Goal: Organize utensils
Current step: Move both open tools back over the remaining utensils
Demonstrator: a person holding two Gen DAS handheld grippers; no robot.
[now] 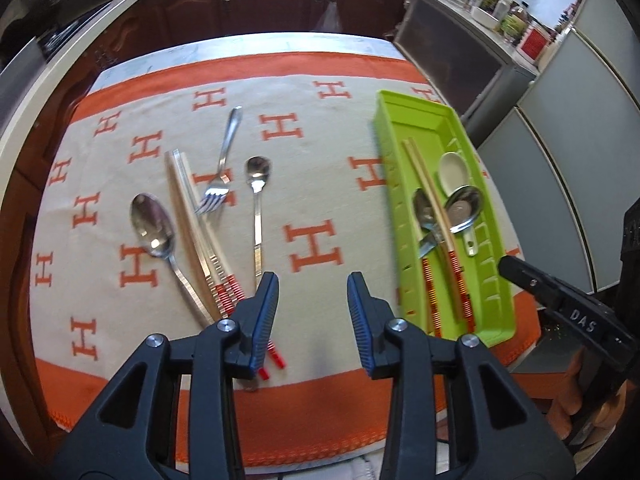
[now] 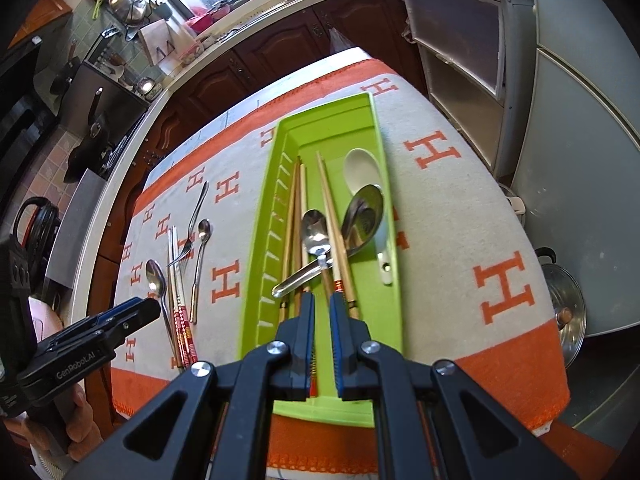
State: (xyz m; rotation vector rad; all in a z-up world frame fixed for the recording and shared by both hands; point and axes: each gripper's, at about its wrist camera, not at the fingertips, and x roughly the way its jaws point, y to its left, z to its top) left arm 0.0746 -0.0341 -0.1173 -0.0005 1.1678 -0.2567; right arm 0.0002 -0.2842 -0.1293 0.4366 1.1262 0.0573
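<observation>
Where chopsticks (image 2: 332,216) cross spoons (image 2: 316,232), seemingly four, green tray (image 2: 256,264).

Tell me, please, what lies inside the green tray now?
Inside the green tray lie several wooden chopsticks, a white ceramic spoon and two steel spoons; one steel spoon rests on the white one. The right gripper hides the tray's near end.
</observation>
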